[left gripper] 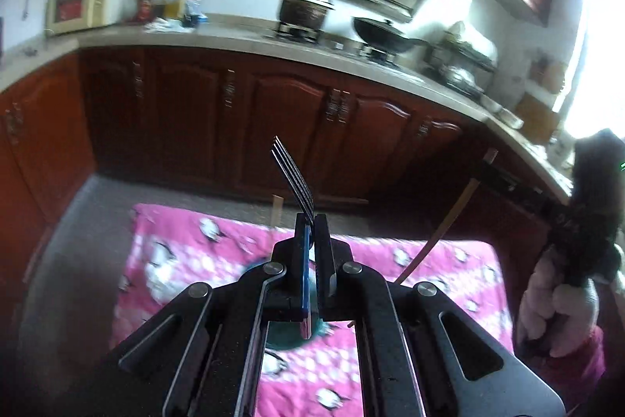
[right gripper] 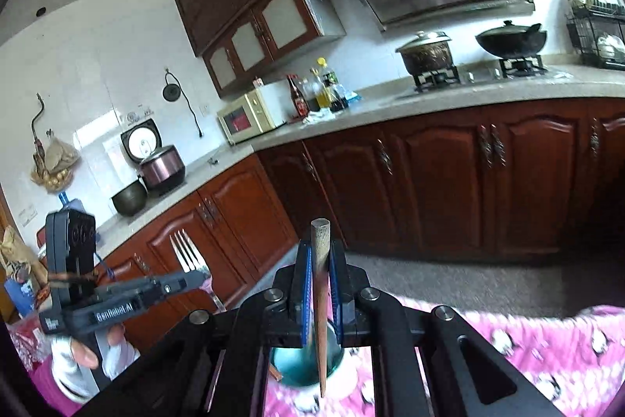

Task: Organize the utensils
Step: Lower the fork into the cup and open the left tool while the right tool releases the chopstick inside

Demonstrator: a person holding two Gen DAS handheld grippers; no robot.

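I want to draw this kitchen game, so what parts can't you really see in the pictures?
- Fork handle: left wrist view, hidden between the shut left gripper pads.
- Teal cup contents: both views, covered by the gripper bodies.
- Wooden chopstick count: right wrist view, the right gripper hides whether it grips one or two.
- Pink penguin cloth: blurred, with its near part cut off by the frame edge.
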